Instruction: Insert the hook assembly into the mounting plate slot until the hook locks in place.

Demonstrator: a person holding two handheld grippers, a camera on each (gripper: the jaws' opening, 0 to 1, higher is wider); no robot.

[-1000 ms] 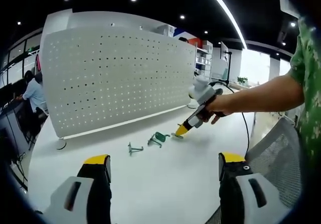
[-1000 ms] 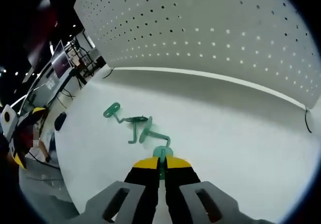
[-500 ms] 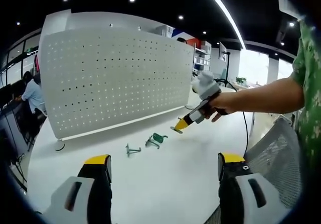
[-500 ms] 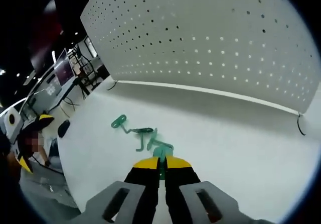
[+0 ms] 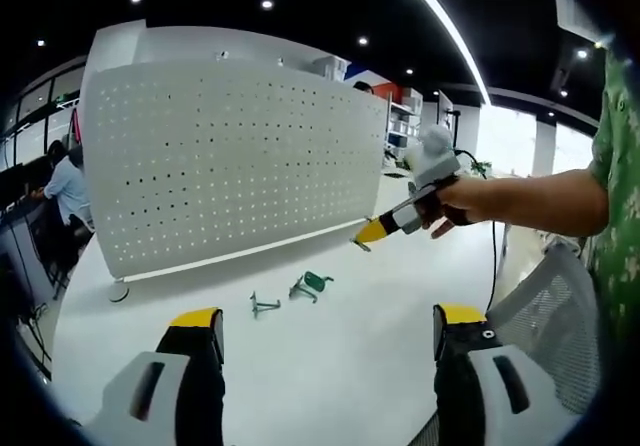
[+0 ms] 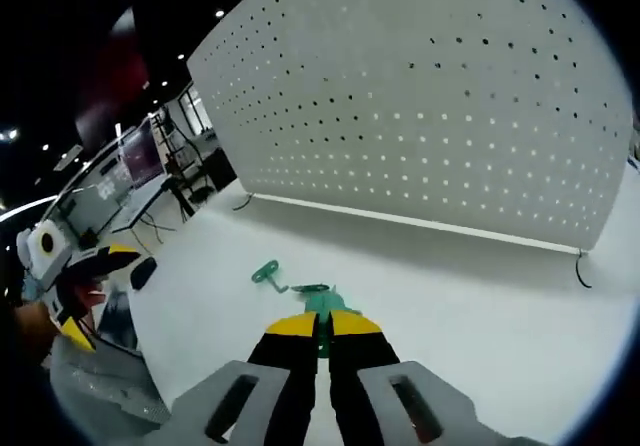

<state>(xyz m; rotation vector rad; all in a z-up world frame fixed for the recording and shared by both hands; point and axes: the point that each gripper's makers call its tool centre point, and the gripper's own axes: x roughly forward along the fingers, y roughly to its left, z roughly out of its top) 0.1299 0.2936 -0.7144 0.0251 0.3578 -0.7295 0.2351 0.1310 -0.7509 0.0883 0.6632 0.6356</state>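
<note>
Right gripper (image 6: 321, 328), jaws closed on green hook (image 6: 322, 304), lifted above white table (image 6: 480, 296), in front of white perforated mounting plate (image 6: 440, 116) standing upright ahead. Seen also from left gripper view, held in a hand (image 5: 462, 201) near the plate's right edge. Left gripper (image 5: 325, 351) with jaws wide apart, holding nothing. Two more green hooks (image 5: 290, 296) lying on table ahead of left gripper, below the lifted one. No readable writing anywhere. Office room behind: dark ceiling with spot lights (image 5: 266, 4), shelves (image 5: 405, 116), a seated person (image 5: 68, 188) far left.

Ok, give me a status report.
Right gripper shut on green hook, held above table. Left gripper open, empty. Pegboard ahead, unobstructed.
</note>
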